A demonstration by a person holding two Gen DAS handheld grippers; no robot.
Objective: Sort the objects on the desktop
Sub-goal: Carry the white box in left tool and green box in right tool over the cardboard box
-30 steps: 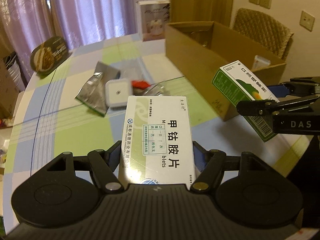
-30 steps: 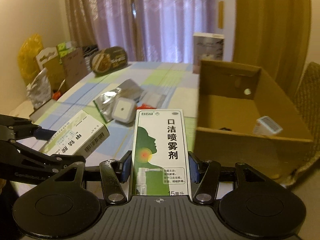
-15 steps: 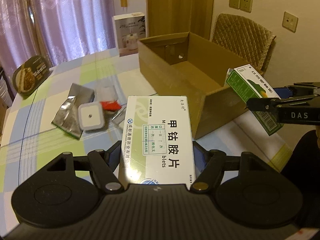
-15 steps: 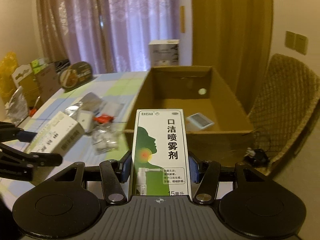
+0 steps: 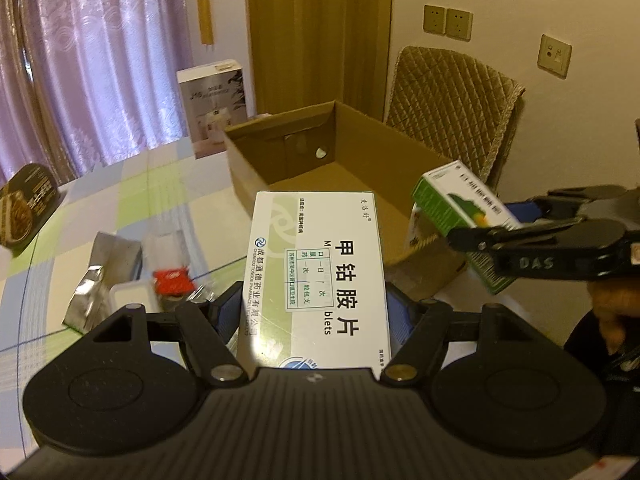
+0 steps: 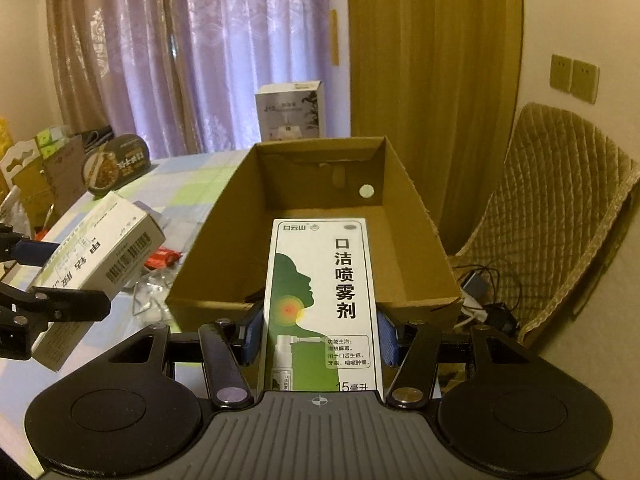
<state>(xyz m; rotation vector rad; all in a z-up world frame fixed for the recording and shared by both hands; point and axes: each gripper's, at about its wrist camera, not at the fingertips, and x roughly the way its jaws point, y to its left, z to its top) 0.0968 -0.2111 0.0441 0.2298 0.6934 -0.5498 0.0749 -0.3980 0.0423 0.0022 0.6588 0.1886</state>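
Observation:
My left gripper (image 5: 314,304) is shut on a white tablet box (image 5: 316,276) with green print, held above the table beside the near corner of an open cardboard box (image 5: 276,168). My right gripper (image 6: 320,332) is shut on a green and white throat spray box (image 6: 322,300), raised over the near wall of the cardboard box (image 6: 312,304). In the left wrist view the spray box (image 5: 460,208) and right gripper (image 5: 520,236) hang at the right. The right wrist view shows the tablet box (image 6: 100,256) and left gripper (image 6: 48,276) at the left.
On the checked tablecloth (image 5: 120,200) lie a silver foil pouch (image 5: 92,292), a red packet (image 5: 172,280) and a white square case (image 5: 132,298). A tall white carton (image 5: 212,108) stands behind the cardboard box. A quilted chair (image 6: 560,208) stands to the right, cables (image 6: 484,296) below it.
Both grippers have moved toward the cardboard box with their boxes still held. The right gripper now points into the box from its near end; the left has swung right toward its corner.

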